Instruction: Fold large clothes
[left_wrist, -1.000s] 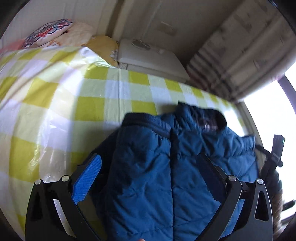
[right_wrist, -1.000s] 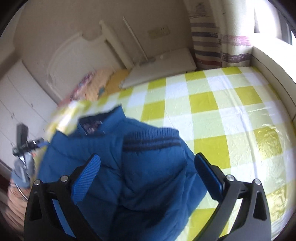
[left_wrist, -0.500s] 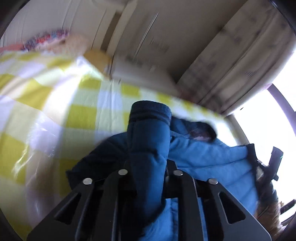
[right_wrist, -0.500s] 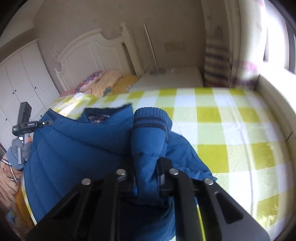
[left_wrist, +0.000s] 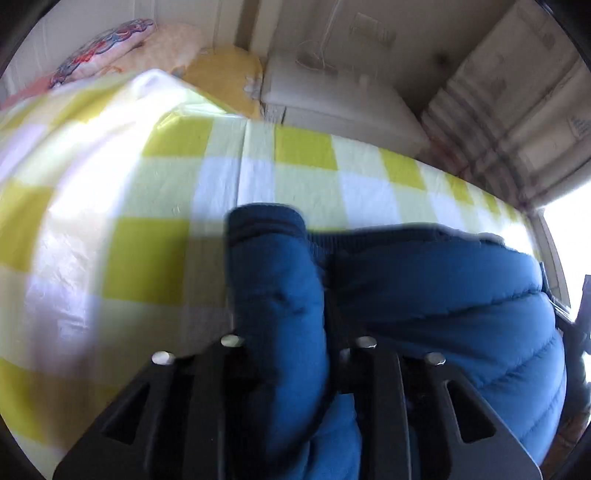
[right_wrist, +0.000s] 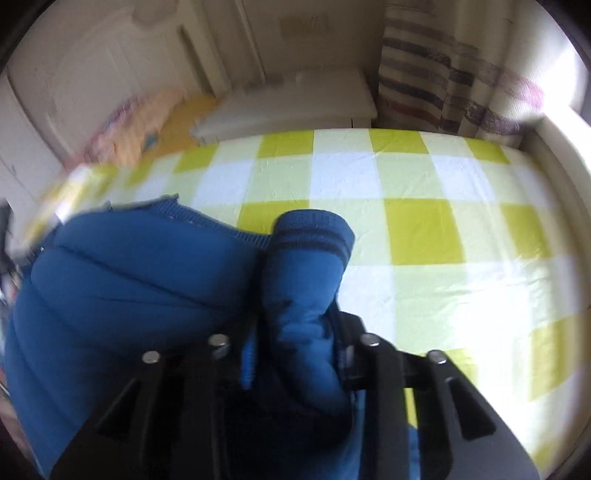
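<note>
A blue quilted puffer jacket (left_wrist: 443, 314) lies on a bed with a yellow and white checked cover (left_wrist: 147, 184). My left gripper (left_wrist: 291, 354) is shut on one sleeve (left_wrist: 273, 280), whose ribbed cuff stands up past the jaws. My right gripper (right_wrist: 295, 354) is shut on the other sleeve (right_wrist: 306, 266), whose cuff has a dark stripe. The jacket body (right_wrist: 129, 295) bulges to the left of the right gripper. Both sleeves are raised off the cover.
A white nightstand (left_wrist: 332, 96) and a striped curtain (right_wrist: 443, 85) stand beyond the bed (right_wrist: 406, 184). Patterned pillows (left_wrist: 103, 48) lie at the head by a white headboard. A bright window is at the right edge.
Both grippers went from open over the jacket to shut on a sleeve each. They have since lifted the sleeves and swung across the bed, with motion blur now.
</note>
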